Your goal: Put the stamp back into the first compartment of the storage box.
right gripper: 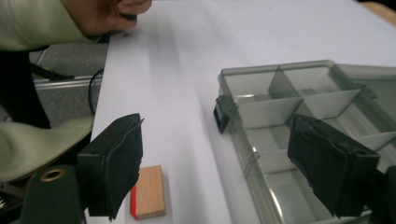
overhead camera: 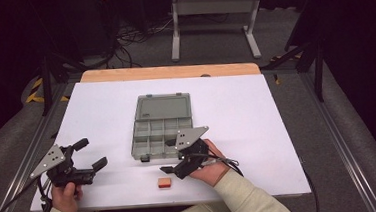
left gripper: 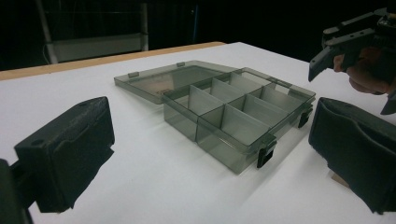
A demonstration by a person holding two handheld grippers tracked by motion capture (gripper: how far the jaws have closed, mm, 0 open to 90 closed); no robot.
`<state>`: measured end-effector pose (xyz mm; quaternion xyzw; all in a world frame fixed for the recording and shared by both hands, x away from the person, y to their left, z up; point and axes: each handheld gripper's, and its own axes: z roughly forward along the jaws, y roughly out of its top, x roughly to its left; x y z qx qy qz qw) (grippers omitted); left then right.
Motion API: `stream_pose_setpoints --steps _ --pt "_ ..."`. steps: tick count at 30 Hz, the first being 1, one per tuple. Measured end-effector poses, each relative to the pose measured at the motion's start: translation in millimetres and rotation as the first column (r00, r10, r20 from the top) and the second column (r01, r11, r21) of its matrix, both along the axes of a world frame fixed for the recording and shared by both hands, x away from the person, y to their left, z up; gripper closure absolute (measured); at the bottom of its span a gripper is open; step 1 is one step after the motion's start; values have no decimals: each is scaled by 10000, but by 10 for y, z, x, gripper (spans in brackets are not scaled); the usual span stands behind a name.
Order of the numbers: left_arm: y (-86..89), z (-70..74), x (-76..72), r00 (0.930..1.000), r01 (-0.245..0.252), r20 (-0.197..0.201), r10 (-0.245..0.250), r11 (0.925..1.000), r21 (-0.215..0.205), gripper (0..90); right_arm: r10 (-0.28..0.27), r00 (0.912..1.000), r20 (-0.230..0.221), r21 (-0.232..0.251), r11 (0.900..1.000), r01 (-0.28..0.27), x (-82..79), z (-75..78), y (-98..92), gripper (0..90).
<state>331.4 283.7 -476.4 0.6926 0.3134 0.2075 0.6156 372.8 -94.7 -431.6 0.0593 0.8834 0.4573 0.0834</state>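
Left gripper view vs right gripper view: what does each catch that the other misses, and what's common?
Left gripper view: the box's open lid lying flat behind the compartments, and the right gripper in its hand.
Right gripper view: the wooden block with a red end on the table beside the box, and a cream sleeve.
Both: the clear compartment box with its black latch, empty, on the white table.
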Motion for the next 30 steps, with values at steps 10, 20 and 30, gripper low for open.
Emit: stream_pose_setpoints --steps 10,20,30 --pt "-2 1 1 10000 24 22 -24 10000 22 10 635 9936 -938 -1513 9855 -773 -4 -33 117 246" --pt "-5 1 0 10000 35 -15 -35 10000 30 10 812 9853 -1501 -2539 9600 -1177 -42 -101 207 264" --pt "-7 1 4 10000 72 -15 -72 9999 74 11 909 9814 -1693 -3272 9341 -1429 -76 -153 295 276"
